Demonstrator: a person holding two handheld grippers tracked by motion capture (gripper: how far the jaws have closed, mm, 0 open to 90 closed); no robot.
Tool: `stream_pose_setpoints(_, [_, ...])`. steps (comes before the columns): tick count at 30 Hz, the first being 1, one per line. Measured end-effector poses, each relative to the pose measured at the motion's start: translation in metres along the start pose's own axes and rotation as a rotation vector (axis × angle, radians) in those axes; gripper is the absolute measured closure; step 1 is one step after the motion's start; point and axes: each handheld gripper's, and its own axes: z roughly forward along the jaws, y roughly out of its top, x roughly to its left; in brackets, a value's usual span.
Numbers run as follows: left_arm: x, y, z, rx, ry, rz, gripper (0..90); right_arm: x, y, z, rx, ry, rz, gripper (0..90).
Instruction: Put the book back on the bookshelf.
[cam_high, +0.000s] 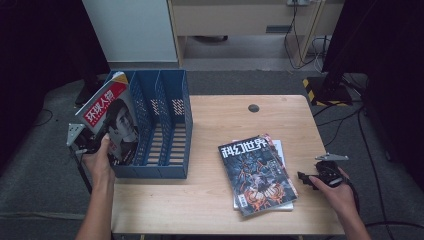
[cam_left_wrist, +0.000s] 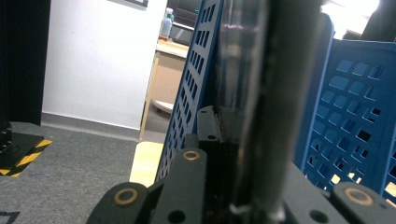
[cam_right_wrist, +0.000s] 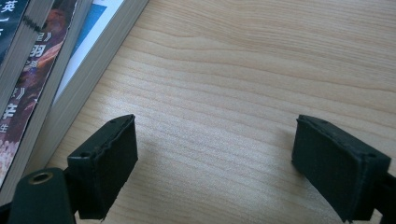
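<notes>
A red-and-white magazine stands tilted in the leftmost slot of the blue file rack. My left gripper is shut on its lower left edge. In the left gripper view the magazine's edge runs up between the jaws, beside the rack's perforated wall. A stack of magazines lies flat on the table's right half. My right gripper rests open just right of the stack, low over the wood. The right gripper view has the gripper wide apart over bare wood, with the stack's edge at left.
The wooden table has a dark round hole near its far edge. The rack's middle and right slots hold nothing. Dark stands and cables sit on the carpet beyond the table's right corner.
</notes>
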Motion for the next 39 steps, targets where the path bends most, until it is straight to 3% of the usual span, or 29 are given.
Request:
stream_pose_setpoints(18, [0.002, -0.001, -0.005, 0.009, 0.015, -0.031, 85.4, 0.002, 0.0, 0.001, 0.006, 0.005, -0.006, 14.3])
stream_pose_setpoints(33, [0.004, -0.001, -0.01, 0.013, 0.028, -0.034, 83.1, 0.002, 0.001, 0.0, 0.002, 0.008, -0.005, 13.8])
stream_pose_setpoints(39, [0.006, 0.0, -0.015, 0.009, 0.031, -0.032, 74.9, 0.003, 0.001, 0.0, 0.009, 0.012, -0.005, 13.4])
